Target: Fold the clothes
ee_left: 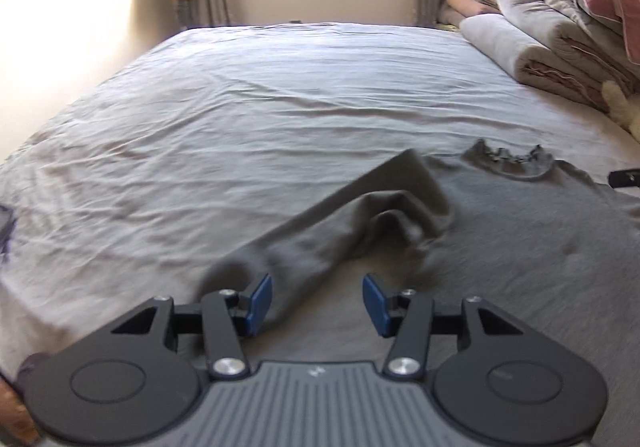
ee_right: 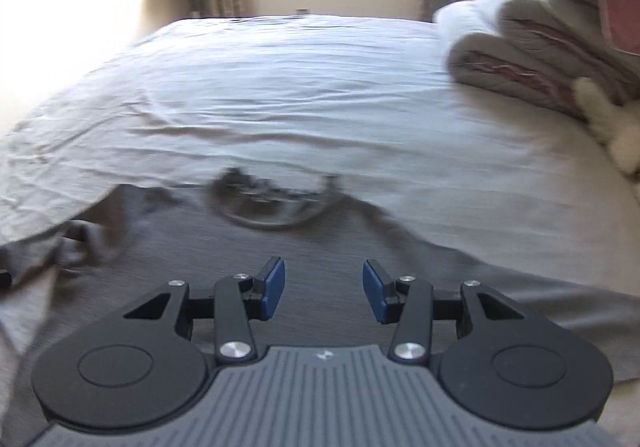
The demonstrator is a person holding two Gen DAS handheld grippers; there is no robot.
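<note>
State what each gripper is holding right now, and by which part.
Nothing is held. The left gripper is open above the grey top's sleeve, pads clear of it. The right gripper is open above the grey top.

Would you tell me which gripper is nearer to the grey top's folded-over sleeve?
Left. The left gripper hovers open right over the sleeve; the right gripper hangs open over the grey top below its neckline, with the sleeve off to its left.

Bare sheet is lying open across the bed's far and left side; folded blankets are blocking the right edge, with the grey top covering the near part.
</note>
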